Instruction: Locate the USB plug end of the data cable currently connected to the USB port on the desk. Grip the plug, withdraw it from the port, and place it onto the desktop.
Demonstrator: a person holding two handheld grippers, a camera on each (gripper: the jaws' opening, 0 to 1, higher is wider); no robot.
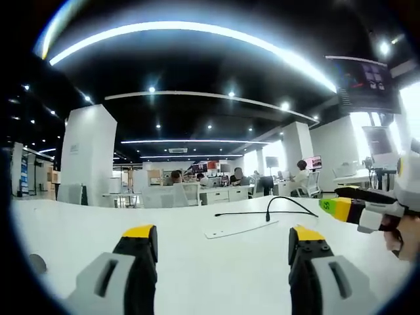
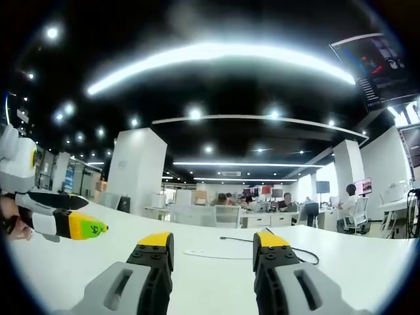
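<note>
A black data cable (image 1: 292,202) lies on the white desk (image 1: 79,230), arcing up from a dark plug (image 1: 268,216) that stands upright on the desktop beyond a flat white strip (image 1: 239,229). My left gripper (image 1: 223,237) is open and well short of the plug, with nothing between its yellow-tipped jaws. From the right, the right gripper (image 1: 333,201) reaches in beside the cable's loop. In the right gripper view the cable (image 2: 237,239) runs behind the right jaw, the white strip (image 2: 207,253) lies ahead, and my right gripper (image 2: 213,244) is open and holds nothing. The left gripper (image 2: 88,215) shows at the left edge.
The desk is broad and white, with a small round grey spot (image 1: 37,263) near its left front. Beyond it are office desks with seated people (image 1: 237,177), white pillars (image 1: 88,154) and monitors (image 1: 313,161). A person's hand (image 1: 403,239) holds the right gripper.
</note>
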